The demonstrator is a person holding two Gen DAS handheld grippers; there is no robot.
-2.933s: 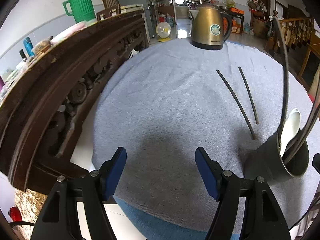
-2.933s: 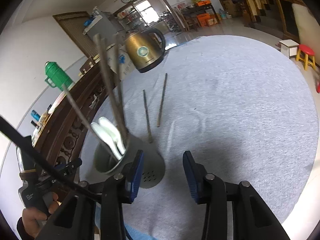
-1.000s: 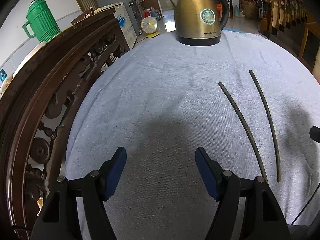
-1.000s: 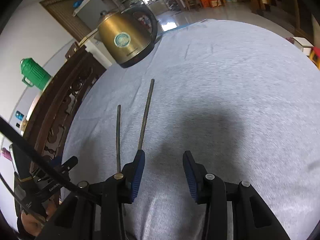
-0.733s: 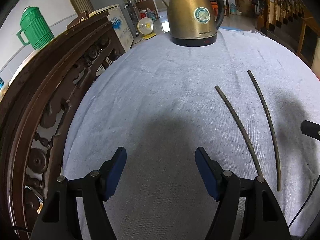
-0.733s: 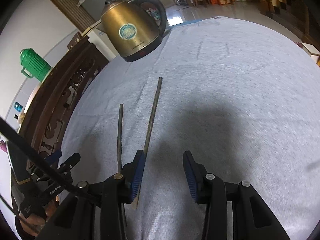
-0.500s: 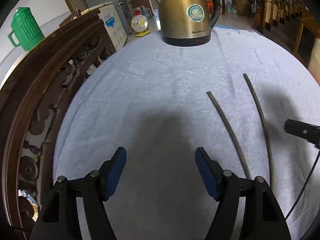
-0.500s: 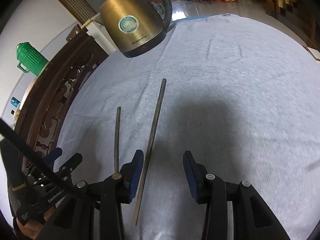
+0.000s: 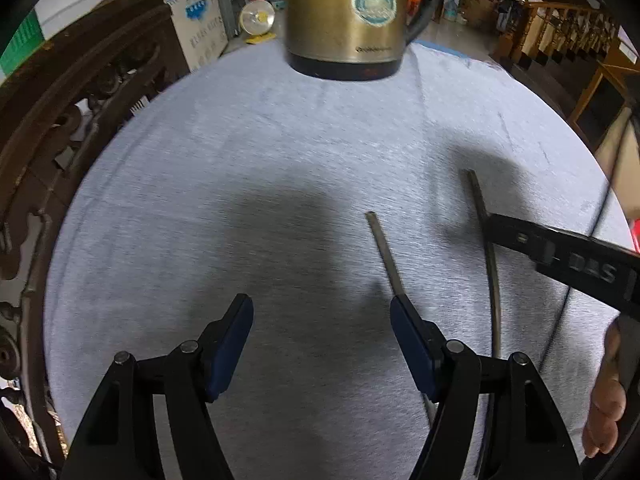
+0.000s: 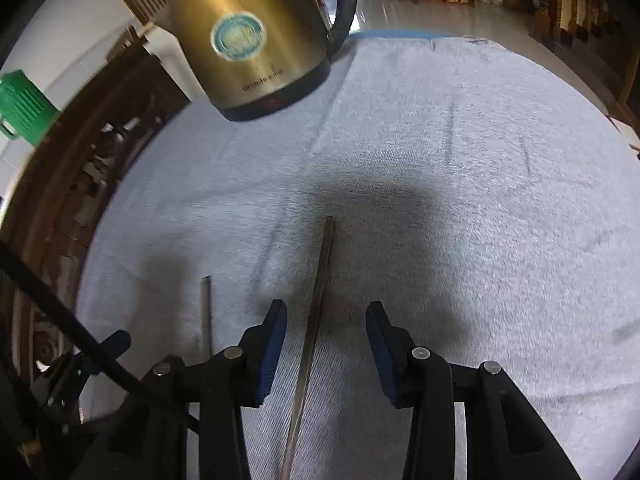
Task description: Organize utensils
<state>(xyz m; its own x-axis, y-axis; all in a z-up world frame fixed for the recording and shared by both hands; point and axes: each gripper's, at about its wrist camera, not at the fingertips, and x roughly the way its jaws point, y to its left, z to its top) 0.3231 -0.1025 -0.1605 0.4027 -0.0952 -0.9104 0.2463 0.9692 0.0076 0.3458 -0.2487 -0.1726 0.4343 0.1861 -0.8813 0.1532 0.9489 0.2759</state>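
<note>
Hanging over the grey cloth (image 10: 460,184), the right gripper (image 10: 326,340) is partly open around one chopstick (image 10: 316,312), not touching it. The left gripper (image 9: 322,340) is wide open, empty, beside the other chopstick (image 9: 384,252). A gold kettle (image 9: 348,16) stands far behind.

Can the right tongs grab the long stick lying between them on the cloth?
Probably yes. The right tongs are open, and the long chopstick lies on the grey cloth running between the two blue pads, nearer the left one. Nothing covers it; the other chopstick lies apart, further left.
</note>
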